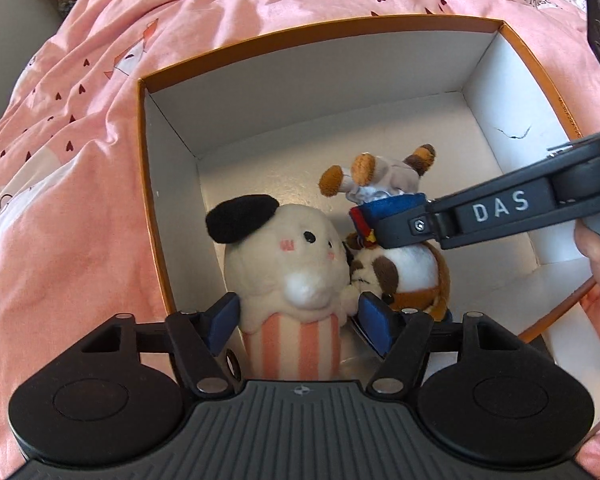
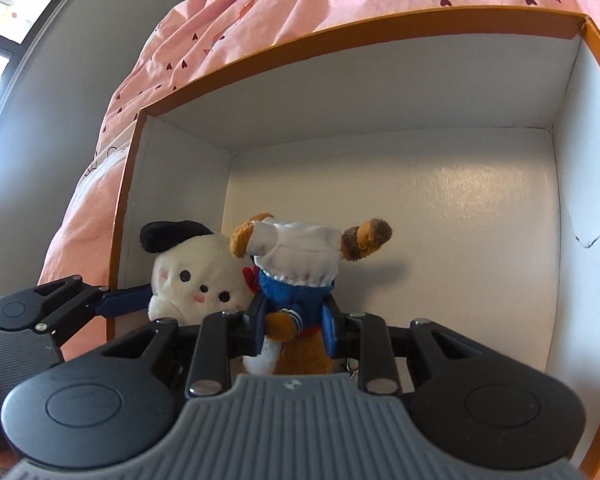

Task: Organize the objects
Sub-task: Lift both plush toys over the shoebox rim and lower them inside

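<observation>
Left gripper (image 1: 298, 320) spread around cream plush (image 1: 288, 264); right gripper (image 2: 296, 320) clamps brown dog plush (image 2: 296, 276) in box (image 1: 340, 92)

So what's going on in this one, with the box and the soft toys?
A person with a gripper in each hand is putting plush toys into an orange-rimmed box on a pink bedspread. The right gripper is shut on a brown-and-white plush dog in a blue sweater, held upside down inside the box. The left gripper stands open around a cream cupcake plush with a black ear, which looks already set down in the box's corner, right beside the dog.
</observation>
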The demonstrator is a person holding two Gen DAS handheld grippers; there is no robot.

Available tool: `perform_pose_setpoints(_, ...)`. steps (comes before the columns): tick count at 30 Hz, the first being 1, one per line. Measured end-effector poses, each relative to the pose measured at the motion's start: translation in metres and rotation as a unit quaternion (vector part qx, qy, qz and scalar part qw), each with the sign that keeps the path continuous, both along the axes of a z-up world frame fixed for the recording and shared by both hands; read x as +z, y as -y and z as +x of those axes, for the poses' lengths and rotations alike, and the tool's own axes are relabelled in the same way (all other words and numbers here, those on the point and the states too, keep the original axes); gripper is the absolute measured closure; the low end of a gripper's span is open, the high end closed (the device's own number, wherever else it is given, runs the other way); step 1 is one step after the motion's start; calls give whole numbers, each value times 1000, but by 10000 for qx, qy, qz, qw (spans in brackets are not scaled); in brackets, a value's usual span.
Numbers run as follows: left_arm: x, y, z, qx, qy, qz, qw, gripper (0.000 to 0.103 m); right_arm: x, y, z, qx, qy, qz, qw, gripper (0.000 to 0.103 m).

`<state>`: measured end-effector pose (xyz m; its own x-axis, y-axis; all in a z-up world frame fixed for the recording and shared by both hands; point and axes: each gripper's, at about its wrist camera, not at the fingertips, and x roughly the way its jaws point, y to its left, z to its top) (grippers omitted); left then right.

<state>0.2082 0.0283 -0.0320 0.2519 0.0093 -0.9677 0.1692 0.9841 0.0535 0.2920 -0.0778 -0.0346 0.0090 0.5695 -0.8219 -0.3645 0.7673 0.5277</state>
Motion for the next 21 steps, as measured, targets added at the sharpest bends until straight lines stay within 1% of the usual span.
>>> perform_pose_setpoints(2, 0, -4, -1, -73, -142, -273, 9995, 27, -3, -5, 2, 18, 9, -60, 10000, 73)
perform_pose_setpoints(3, -1, -6, -2, -90, -134, -299, 9994, 31, -5, -7, 3, 23, -9, -60, 10000, 73)
perform_pose_setpoints(4, -1, -7, -2, -106, -101, -269, 9995, 36, -6, -10, 4, 31, -28, -73, 10000, 73)
perform_pose_setpoints(6, -2, -9, -3, -153, -74, -173, 9997, 52, -9, -15, 5, 44, 6, -132, 9999, 71)
perform_pose_setpoints(7, -2, -10, -4, -163, -64, -123, 9998, 56, -10, -17, 6, 54, 10, -143, 9999, 69)
perform_pose_setpoints(9, -3, -11, -5, -182, 21, 17, 9998, 68, -8, -19, 5, 102, 69, -140, 9998, 68)
perform_pose_setpoints(10, -4, -10, -6, -190, 64, 80, 9998, 71, -6, -20, 3, 146, 104, -151, 9997, 66)
perform_pose_setpoints(11, -4, -9, -7, -206, 95, 112, 9997, 73, -3, -19, 2, 162, 135, -167, 9996, 62)
perform_pose_setpoints(12, -6, -9, -7, -224, 123, 131, 9996, 73, 0, -18, 1, 186, 166, -174, 9995, 58)
perform_pose_setpoints(13, -7, -8, -8, -239, 133, 149, 9995, 73, 3, -17, -3, 230, 210, -184, 9993, 48)
perform_pose_setpoints(14, -8, -7, -9, -266, 138, 174, 9994, 73, 5, -17, -5, 290, 276, -218, 9990, 40)
perform_pose_setpoints(18, -10, -13, -9, -291, 178, 140, 9993, 73, 3, -19, -13, 526, 413, -499, 9965, 39)
perform_pose_setpoints(20, -5, -16, -10, -395, 256, 115, 9988, 73, -4, -19, -11, 471, 337, -593, 9966, 40)
perform_pose_setpoints(21, -4, -17, -10, -463, 309, 147, 9983, 70, -10, -19, -10, 431, 232, -598, 9970, 41)
